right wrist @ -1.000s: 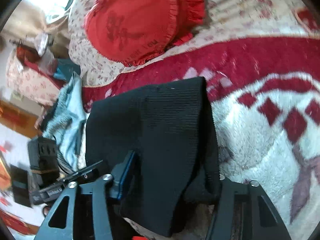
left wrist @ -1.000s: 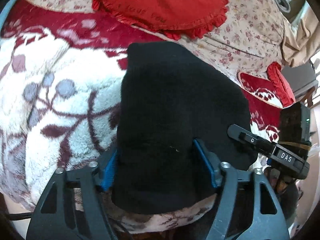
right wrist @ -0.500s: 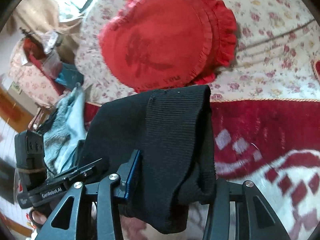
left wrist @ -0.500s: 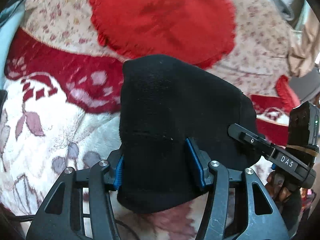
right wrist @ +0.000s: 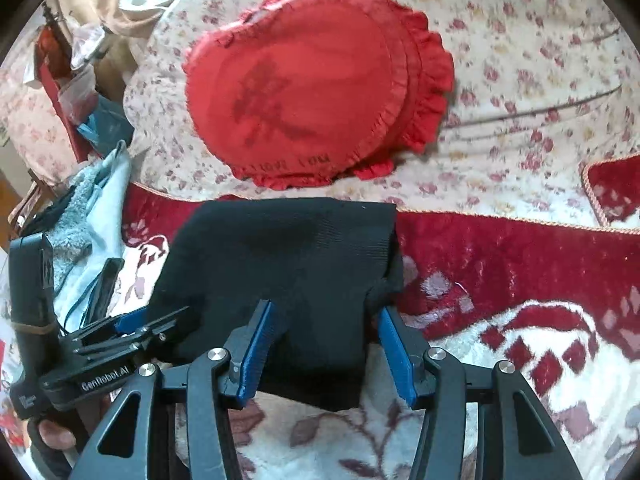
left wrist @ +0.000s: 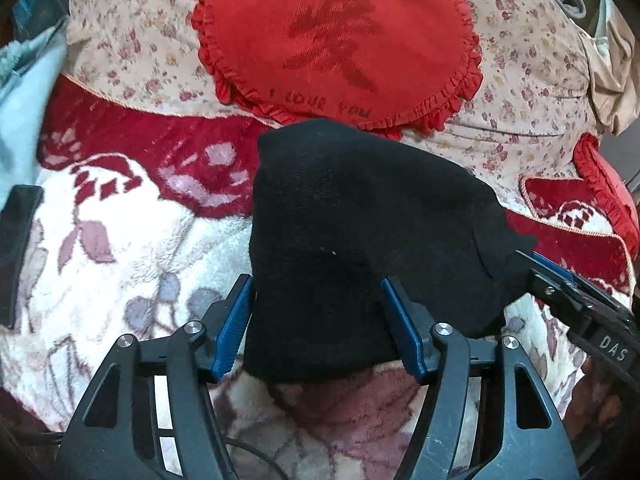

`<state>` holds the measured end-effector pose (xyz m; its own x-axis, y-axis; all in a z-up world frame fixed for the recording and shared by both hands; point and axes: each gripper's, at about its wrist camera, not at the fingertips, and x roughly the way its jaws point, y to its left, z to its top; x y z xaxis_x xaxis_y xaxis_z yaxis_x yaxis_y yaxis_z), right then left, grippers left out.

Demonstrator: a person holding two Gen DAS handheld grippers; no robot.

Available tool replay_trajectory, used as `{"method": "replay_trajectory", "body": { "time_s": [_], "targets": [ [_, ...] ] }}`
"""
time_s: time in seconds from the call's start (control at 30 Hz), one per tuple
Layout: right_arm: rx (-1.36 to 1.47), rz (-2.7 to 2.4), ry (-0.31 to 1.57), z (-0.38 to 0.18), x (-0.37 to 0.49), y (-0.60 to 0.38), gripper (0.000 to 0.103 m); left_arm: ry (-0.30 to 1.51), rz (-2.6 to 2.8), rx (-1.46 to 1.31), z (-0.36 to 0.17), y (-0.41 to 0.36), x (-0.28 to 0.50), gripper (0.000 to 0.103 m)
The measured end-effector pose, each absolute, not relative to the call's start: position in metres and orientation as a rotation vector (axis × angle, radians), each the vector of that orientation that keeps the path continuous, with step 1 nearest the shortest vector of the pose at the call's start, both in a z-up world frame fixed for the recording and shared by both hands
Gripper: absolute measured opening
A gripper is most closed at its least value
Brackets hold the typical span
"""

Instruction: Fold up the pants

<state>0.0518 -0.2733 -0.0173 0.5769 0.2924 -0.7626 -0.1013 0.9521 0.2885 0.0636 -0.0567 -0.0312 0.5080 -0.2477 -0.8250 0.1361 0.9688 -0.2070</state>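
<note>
The black pants point(left wrist: 352, 208) are a thick folded bundle on the red and white blanket point(left wrist: 120, 248). My left gripper point(left wrist: 316, 280) has the bundle's near end between its blue pads. Both pads touch the cloth, which drapes over the right one, and the jaws are opening. In the right wrist view the pants point(right wrist: 280, 248) hang between the jaws of my right gripper point(right wrist: 325, 307), which are also opening. Its left pad touches the cloth, and a strip of blanket shows beside the right pad. Each gripper appears at the edge of the other's view.
A red frilled cushion point(left wrist: 336, 40) lies on the floral sheet point(right wrist: 520, 60) just beyond the pants. A second red cushion point(left wrist: 608, 184) is at the right. A light blue cloth point(right wrist: 92, 208) and a flat black object point(left wrist: 16, 248) lie at the left.
Both grippers have risen and tipped up toward the red cushion, and the pants came along. The jaws narrowed on the bundle, then widened again.
</note>
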Motion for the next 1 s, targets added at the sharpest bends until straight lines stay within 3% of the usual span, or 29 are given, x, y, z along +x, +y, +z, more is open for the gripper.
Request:
{"method": "replay_trajectory", "body": {
  "time_s": [0.23,1.0],
  "targets": [
    [0.174,0.207,1.028,-0.044,0.053,-0.260,0.051,0.974,-0.189,-0.081,-0.019,-0.053,0.040,0.065],
    [0.106,0.188,0.842,0.036,-0.011,-0.226,0.052,0.833,-0.095,-0.032,0.034,-0.037,-0.024,0.065]
  ]
}}
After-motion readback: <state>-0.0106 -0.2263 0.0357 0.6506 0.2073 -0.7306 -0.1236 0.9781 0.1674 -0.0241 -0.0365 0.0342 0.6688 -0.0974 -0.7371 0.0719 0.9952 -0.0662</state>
